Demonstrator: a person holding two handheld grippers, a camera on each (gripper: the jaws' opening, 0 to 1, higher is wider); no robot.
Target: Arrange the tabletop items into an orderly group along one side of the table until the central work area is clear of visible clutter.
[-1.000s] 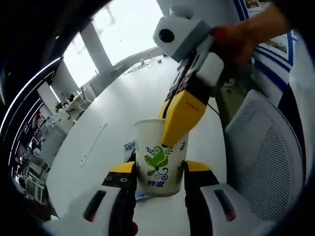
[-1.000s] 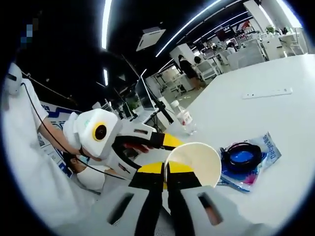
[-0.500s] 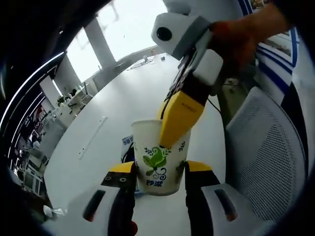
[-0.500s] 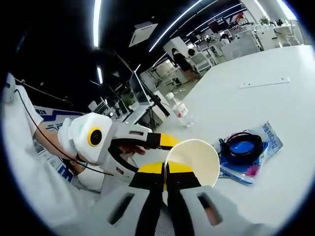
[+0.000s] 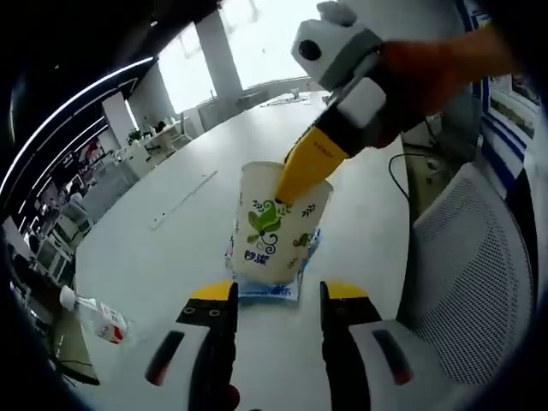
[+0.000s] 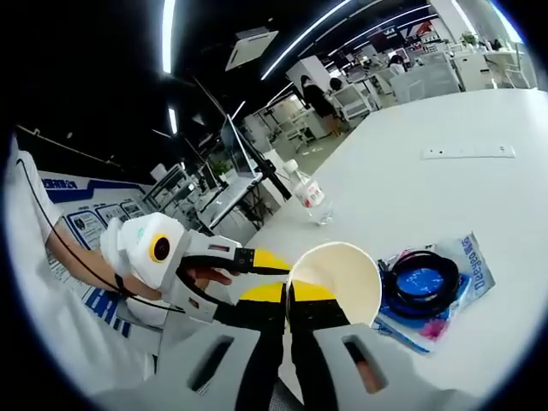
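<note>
- Yellow tips of the right gripper (image 6: 288,295) are pressed together on the rim of a paper cup (image 6: 336,282). One tip is inside the cup and one is outside, so the jaws are pinching the cup wall.
- In the left gripper view, the same cup (image 5: 276,224) is white with green leaves and blue marks on its side. The right gripper (image 5: 301,171) comes down from the top right and bites the cup's rim. A hand (image 5: 432,77) holds that gripper.
- The cup is tilted a little. It is over a flat blue and white packet (image 5: 267,287). I cannot tell if the cup's bottom touches it.
- The left gripper (image 5: 274,295) has its two yellow tips spread apart with nothing between them. The cup is just in front of the gap, not inside it.
- In the right gripper view, the left gripper (image 6: 244,261) is just beside the cup, on the left. A hand (image 6: 197,276) holds it.
- The packet (image 6: 445,300) lies on the white table (image 6: 428,197) to the right of the cup. A black ring with a blue middle (image 6: 421,281) rests on top of the packet.
- A clear water bottle (image 6: 306,195) stands on the table farther back, near the edge. In the left gripper view it (image 5: 96,318) is at the lower left.
- A long white strip (image 6: 467,151) lies flat on the table, well apart from the cup.
- A white mesh chair (image 5: 467,257) is beside the table on the right of the left gripper view.
</note>
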